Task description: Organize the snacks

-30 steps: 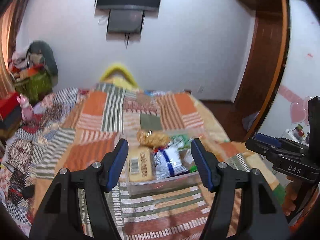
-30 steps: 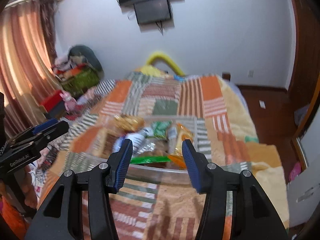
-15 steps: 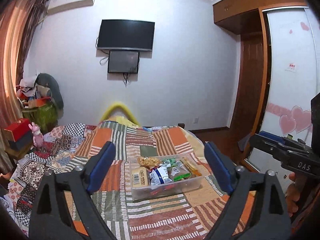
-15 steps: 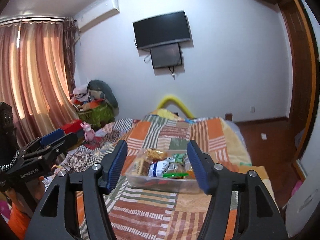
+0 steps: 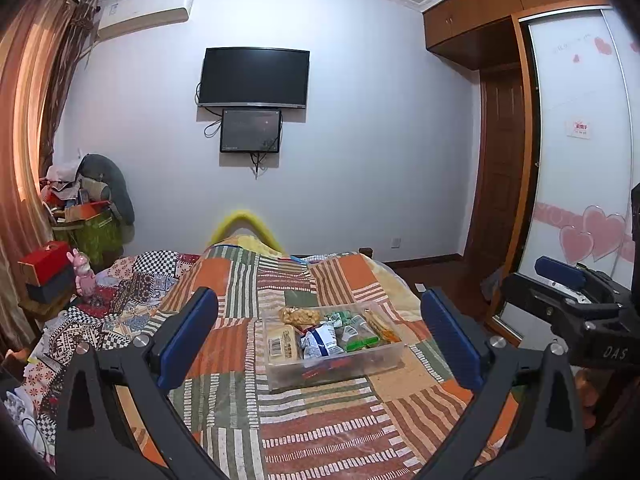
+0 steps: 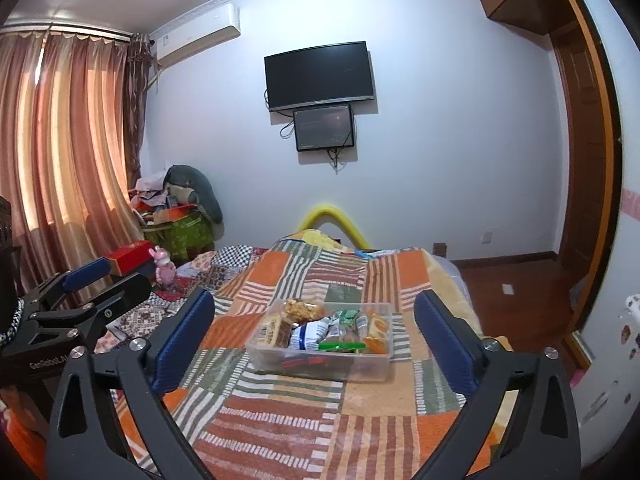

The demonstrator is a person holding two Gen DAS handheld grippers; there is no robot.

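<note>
- Left gripper (image 5: pixel 320 338): jaws spread wide, wider than a second ago, holding nothing.
- Right gripper (image 6: pixel 314 334): jaws spread wide too, wider than a second ago, holding nothing.
- Clear snack box (image 5: pixel 372 360) seen between the left jaws, well ahead of them, resting on the patchwork bed cover (image 5: pixel 320 432); same box (image 6: pixel 360 366) between the right jaws, also well ahead.
- Box much smaller in both views than a second ago, when it filled the gap right at the jaw tips; both grippers pulled back and tipped up since then.
- Inside the box: a tan pack with a barcode (image 5: pixel 282 344) toward the left jaw side, a blue and white bag (image 5: pixel 322 342) in the middle, green packs (image 5: pixel 356 334) toward the right jaw side, and a clear bag of golden nuts (image 5: pixel 300 315) at the far end.
- More of the room showing now than before: the whole black TV (image 5: pixel 254 78) on the wall high above the jaws, a smaller screen (image 5: pixel 250 131) just under it, and an air conditioner (image 5: pixel 146 10) up to the left.
- Right gripper also showing at the right edge of the left view (image 5: pixel 568 304); left gripper at the left edge of the right view (image 6: pixel 84 292).
- Pink bunny toy (image 5: pixel 84 274) off past the left jaw, beside the bed.
</note>
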